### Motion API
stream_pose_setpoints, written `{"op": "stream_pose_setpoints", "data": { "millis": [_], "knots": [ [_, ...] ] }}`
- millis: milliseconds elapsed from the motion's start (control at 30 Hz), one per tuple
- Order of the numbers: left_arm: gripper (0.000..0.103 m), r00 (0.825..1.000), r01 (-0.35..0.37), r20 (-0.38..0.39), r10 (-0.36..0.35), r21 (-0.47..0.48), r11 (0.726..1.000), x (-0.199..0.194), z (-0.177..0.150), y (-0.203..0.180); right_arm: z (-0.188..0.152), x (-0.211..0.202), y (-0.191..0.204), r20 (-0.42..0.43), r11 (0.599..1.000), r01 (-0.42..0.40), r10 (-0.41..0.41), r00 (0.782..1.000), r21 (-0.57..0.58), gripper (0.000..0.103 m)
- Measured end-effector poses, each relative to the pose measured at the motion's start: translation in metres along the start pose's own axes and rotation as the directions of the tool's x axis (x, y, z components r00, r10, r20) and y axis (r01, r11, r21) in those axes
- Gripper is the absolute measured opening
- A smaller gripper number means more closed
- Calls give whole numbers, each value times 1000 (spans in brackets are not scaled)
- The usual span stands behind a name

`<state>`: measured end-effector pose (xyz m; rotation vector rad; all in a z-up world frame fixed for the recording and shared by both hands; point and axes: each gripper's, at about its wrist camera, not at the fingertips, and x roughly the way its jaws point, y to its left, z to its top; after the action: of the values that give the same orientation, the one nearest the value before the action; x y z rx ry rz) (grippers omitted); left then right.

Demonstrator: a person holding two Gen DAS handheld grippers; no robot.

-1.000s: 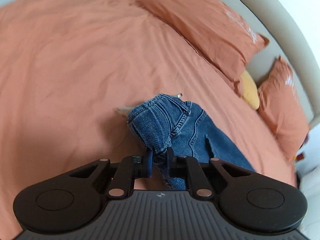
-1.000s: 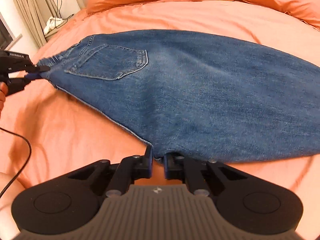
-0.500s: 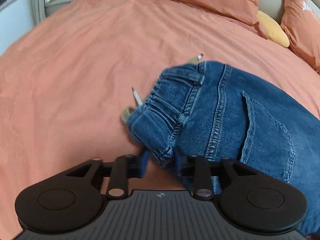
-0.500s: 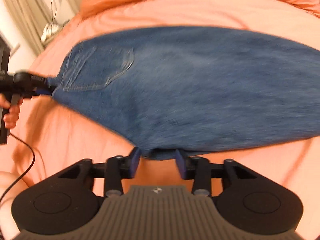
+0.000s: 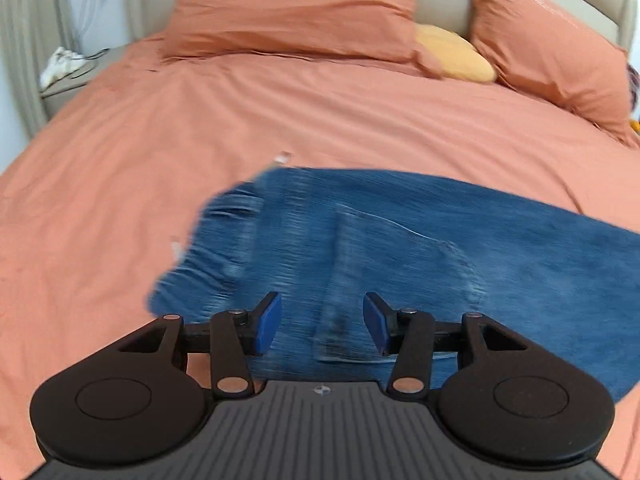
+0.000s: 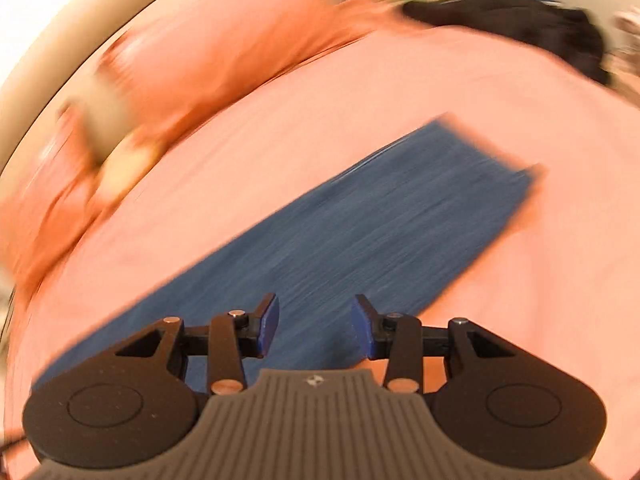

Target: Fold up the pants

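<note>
Hovering just above the denim, the left gripper has its blue-padded jaws spread apart with nothing between them, poised over the waistband end of the jeans, where a back pocket shows through the motion blur. The right gripper is likewise spread and empty, held over the leg portion of the jeans, which run away from it to the hem end. The garment lies spread flat on the salmon bedspread, apparently already doubled leg on leg, though the blur makes that a guess. Beyond it sit orange pillows and a yellow cushion against the headboard; a dark garment lies at the far edge in the right view. The likely risk is a poor regrasp: with both views smeared by motion, a gripper closing too early could pinch only the top layer, so the layers slide apart and the fold goes crooked. Dragging thick denim over the soft bedspread could also bunch the sheet beneath it.
</note>
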<state>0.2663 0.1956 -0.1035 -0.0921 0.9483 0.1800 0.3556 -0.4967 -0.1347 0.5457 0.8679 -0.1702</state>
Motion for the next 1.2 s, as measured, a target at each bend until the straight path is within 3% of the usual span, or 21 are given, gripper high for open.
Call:
{"op": "stream_pose_setpoints", "data": {
  "millis": [67, 233, 533, 567, 600, 833, 933, 1000, 1033, 1100, 1200],
  "knots": [
    [56, 1000, -11, -19, 11, 36, 999, 6, -5, -16, 29, -1, -39, 36, 996, 52, -54, 998, 66, 38],
    [53, 995, -52, -82, 54, 25, 998, 27, -14, -33, 72, 13, -118, 52, 971, 67, -81, 995, 231, 37],
    [53, 982, -129, -131, 134, 44, 991, 50, -21, -42, 78, 79, -158, -20, 954, 127, -126, 992, 271, 37],
    [53, 981, -136, -136, 141, 46, 990, 51, -20, -43, 79, 84, -164, -26, 954, 127, -124, 992, 273, 29],
    [53, 979, -141, -138, 147, 46, 989, 53, -20, -44, 79, 88, -165, -31, 954, 124, -120, 992, 272, 13],
    [53, 974, -160, -157, 165, 48, 986, 62, -17, -47, 104, 75, -134, -15, 983, 149, -148, 989, 111, 5],
    [53, 974, -161, -155, 167, 46, 986, 62, -18, -47, 129, 44, -103, 98, 996, 64, -69, 993, 56, 4],
    [53, 975, -160, -151, 165, 45, 986, 62, -19, -47, 139, 18, -85, 209, 1000, 10, -10, 978, 2, 3],
    [53, 976, -158, -148, 162, 42, 987, 61, -19, -47, 140, 13, -82, 233, 1000, 22, -16, 972, -21, 3],
    [53, 978, -151, -142, 153, 30, 988, 60, -20, -46, 138, 31, -92, 180, 993, 114, -107, 978, -30, 3],
    [53, 979, -150, -137, 152, 27, 988, 61, -22, -45, 121, 65, -119, 85, 983, 183, -182, 980, 3, 3]
  ]
}}
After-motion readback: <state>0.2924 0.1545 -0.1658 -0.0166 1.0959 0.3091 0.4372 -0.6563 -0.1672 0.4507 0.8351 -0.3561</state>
